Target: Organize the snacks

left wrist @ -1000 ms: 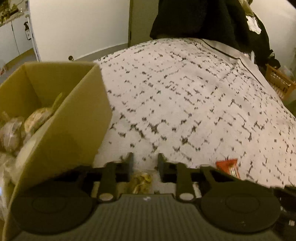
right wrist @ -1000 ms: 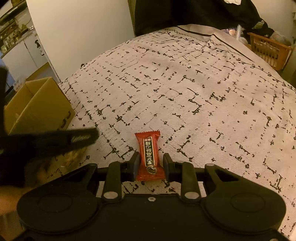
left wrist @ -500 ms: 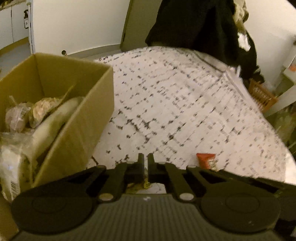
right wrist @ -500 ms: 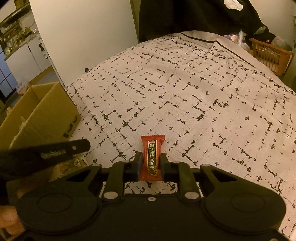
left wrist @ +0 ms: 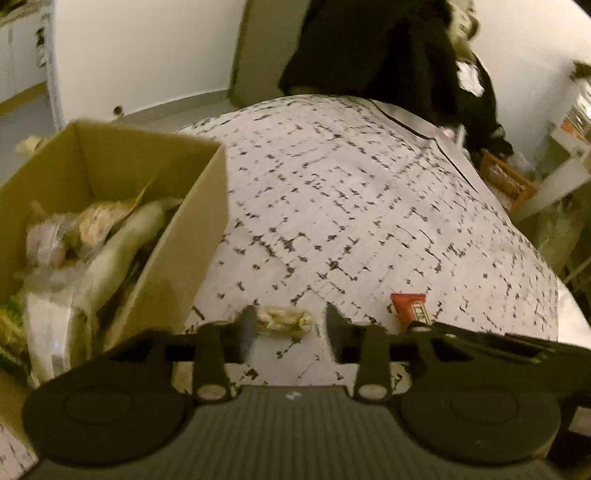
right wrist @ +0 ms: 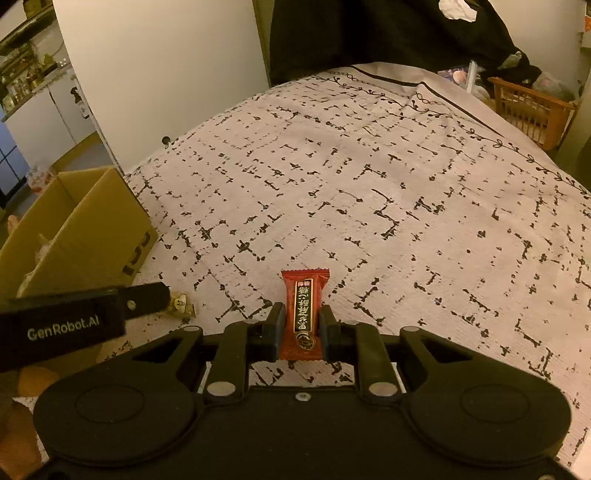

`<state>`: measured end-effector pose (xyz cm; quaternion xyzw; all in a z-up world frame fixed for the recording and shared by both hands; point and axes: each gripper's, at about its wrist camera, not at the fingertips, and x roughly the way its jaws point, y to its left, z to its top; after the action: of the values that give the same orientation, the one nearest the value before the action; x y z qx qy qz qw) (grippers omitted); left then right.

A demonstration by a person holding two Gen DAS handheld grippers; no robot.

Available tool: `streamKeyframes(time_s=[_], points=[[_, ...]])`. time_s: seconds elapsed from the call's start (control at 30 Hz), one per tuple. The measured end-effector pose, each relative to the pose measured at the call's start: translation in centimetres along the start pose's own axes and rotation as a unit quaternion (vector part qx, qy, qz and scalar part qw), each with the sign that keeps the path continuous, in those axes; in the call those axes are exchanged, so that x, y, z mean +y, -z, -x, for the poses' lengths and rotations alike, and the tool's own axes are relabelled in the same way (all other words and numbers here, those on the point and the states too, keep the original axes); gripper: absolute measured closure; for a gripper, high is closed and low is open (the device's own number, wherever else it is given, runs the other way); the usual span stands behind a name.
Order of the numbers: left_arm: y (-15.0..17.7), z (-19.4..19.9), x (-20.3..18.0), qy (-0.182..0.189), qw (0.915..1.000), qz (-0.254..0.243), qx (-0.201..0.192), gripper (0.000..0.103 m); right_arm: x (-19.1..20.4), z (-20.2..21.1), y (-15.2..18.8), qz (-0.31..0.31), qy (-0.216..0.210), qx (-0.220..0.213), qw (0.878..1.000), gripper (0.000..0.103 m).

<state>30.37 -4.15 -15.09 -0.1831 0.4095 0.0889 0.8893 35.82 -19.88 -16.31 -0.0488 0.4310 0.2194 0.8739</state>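
A red snack packet (right wrist: pixel 303 314) stands between the fingers of my right gripper (right wrist: pixel 302 325), which is shut on it just above the patterned bedspread (right wrist: pixel 369 184). The packet also shows in the left wrist view (left wrist: pixel 408 308). My left gripper (left wrist: pixel 290 323) is open. A small pale yellow-green wrapped snack (left wrist: pixel 282 320) lies on the bedspread between its fingertips; it also shows in the right wrist view (right wrist: pixel 181 304). An open cardboard box (left wrist: pixel 173 236) holding several wrapped snacks stands at the left, next to the left gripper. It also shows in the right wrist view (right wrist: pixel 85 236).
Dark clothing (right wrist: pixel 369 33) hangs at the far end of the bed. A wooden crate (right wrist: pixel 532 107) stands beyond the bed's right edge. A white wall (right wrist: pixel 155 66) and kitchen cabinets (right wrist: pixel 40 114) are at the left.
My left gripper shut and then opened wide, and the pale snack now lies between its fingertips. My right gripper closed on the red packet and holds it.
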Motion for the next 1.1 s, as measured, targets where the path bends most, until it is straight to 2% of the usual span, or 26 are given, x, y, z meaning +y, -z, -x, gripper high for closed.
streamKeyframes(time_s=[0.13, 0.33, 0.47, 0.77, 0.93, 1.1], points=[[0.4, -0.7, -0.2, -0.014, 0.9999, 0.007, 0.003, 0.060, 0.2, 0.0, 0.0, 0.005, -0.002, 0.000, 1.000, 0.083], [1.0, -1.8, -1.2, -0.028, 0.9994, -0.022, 0.001, 0.045, 0.2, -0.2, 0.0, 0.005, -0.003, 0.003, 1.000, 0.083], [1.1, -2.7, -1.7, -0.049, 0.9983, -0.033, 0.001, 0.044, 0.1, -0.4, 0.0, 0.004, -0.004, 0.004, 1.000, 0.083], [0.7, -4.2, -1.1, -0.080, 0.9967, -0.012, 0.006, 0.040, -0.4, -0.6, 0.0, 0.000, -0.002, 0.006, 1.000, 0.083], [0.6, -4.3, -0.8, -0.080, 0.9964, 0.028, -0.005, 0.039, -0.2, -0.6, 0.0, 0.005, -0.001, 0.007, 1.000, 0.083], [0.2, -4.9, -1.1, -0.096, 0.9944, 0.044, -0.005, 0.039, -0.1, -0.6, 0.0, 0.007, 0.001, 0.008, 1.000, 0.083]])
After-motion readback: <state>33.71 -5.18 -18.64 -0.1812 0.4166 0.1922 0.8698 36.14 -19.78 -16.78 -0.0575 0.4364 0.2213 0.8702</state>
